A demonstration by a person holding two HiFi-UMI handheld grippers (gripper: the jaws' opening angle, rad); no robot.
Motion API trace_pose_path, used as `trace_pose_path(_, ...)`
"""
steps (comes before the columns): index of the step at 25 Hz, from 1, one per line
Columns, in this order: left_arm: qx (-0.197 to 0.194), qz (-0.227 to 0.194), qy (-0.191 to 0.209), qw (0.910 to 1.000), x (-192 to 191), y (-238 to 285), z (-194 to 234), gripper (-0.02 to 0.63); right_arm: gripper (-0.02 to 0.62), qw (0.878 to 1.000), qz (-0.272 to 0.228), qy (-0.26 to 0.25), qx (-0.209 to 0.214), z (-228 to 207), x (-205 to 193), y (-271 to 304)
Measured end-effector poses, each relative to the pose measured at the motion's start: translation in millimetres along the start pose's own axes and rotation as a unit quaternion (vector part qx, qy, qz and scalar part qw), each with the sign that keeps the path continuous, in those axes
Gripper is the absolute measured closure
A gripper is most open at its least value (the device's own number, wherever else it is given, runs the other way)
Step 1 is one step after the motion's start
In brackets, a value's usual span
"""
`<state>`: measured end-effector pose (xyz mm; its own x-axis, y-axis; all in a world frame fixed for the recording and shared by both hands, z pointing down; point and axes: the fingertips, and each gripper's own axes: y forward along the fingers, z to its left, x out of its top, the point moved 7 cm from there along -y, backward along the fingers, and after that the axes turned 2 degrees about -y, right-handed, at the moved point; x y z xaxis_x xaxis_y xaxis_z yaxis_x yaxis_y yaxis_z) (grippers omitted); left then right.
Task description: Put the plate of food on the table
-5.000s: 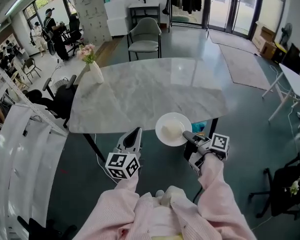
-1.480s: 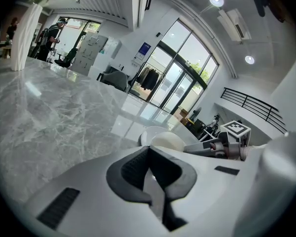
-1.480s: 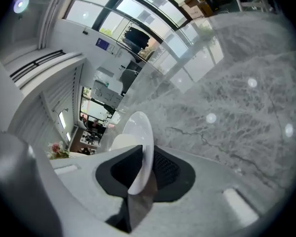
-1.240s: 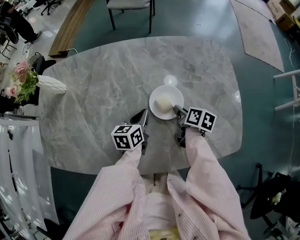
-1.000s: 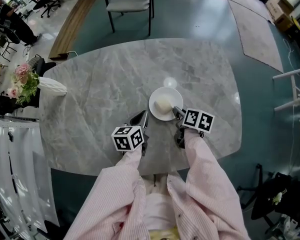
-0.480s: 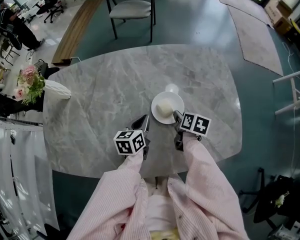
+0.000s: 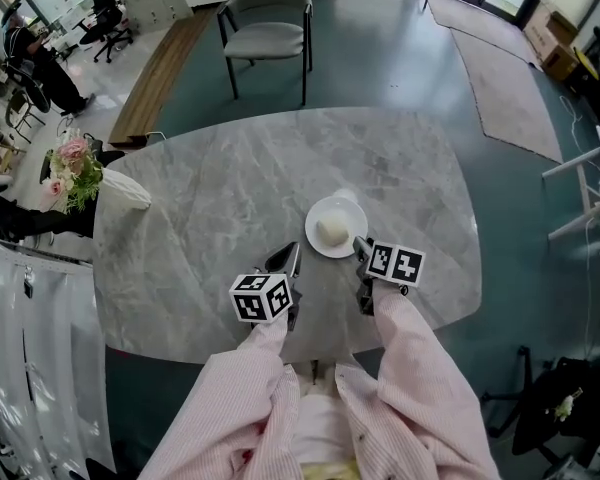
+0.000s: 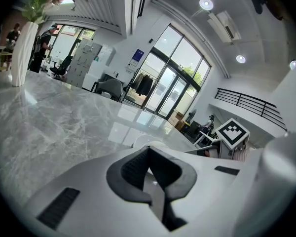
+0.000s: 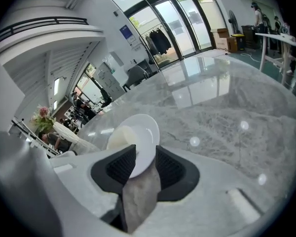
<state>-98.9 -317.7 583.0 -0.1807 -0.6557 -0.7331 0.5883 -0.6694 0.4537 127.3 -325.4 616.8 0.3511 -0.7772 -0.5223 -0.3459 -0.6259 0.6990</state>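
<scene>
Right now the grey marble worktop (image 7: 230, 188) is taking up most of the room in front of me, with a person in pink striped sleeves (image 7: 420, 388) standing at its near edge. A grey chair (image 7: 268, 30) is standing on the floor beyond the far edge, well apart from everything else. At the left edge a white vase (image 7: 122, 190) is holding a bunch of pink flowers (image 7: 72, 160).

The white plate (image 7: 336, 228) is resting flat on the worktop, just right of the middle, and a pale rounded lump of food (image 7: 332, 231) is sitting in the plate's centre.

The right gripper (image 7: 360, 246) is reaching in from the near-right side of the plate. Its jaws are opening, and the plate's near rim is lying between the two dark pads (image 9: 170, 167) without being pinched.

The left gripper (image 7: 286, 260) is hovering just beside the plate's near-left side, apart from it and closer to the near edge of the worktop. Its jaws are sitting closed together with nothing between them, and their tip is pointing roughly toward the far edge.
</scene>
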Motion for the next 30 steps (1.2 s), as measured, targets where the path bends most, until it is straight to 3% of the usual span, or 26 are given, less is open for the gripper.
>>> trace_pose_path(3,-0.005,-0.007,0.007,0.9999,4,-8,-6,0.611,0.488,0.999,-0.016,-0.05,0.008,7,2,-13)
trace_pose_path(8,-0.013,-0.038,0.017,0.999,12,-22,-17,0.611,0.588,0.994,-0.046,-0.088,0.047,24,6,-30)
trace_pose_path(14,-0.027,-0.074,0.051,0.9956,27,-46,-27,0.611,0.589,0.98,-0.097,-0.123,0.121,49,10,-56)
trace_pose_path(22,-0.028,-0.114,0.078,0.9901,42,-75,-35,0.611,0.589,0.96,-0.151,-0.146,0.185,64,14,-90)
trace_pose_path(30,-0.023,-0.158,0.111,0.9809,62,-104,-41,0.611,0.589,0.941,-0.201,-0.172,0.21,69,26,-121)
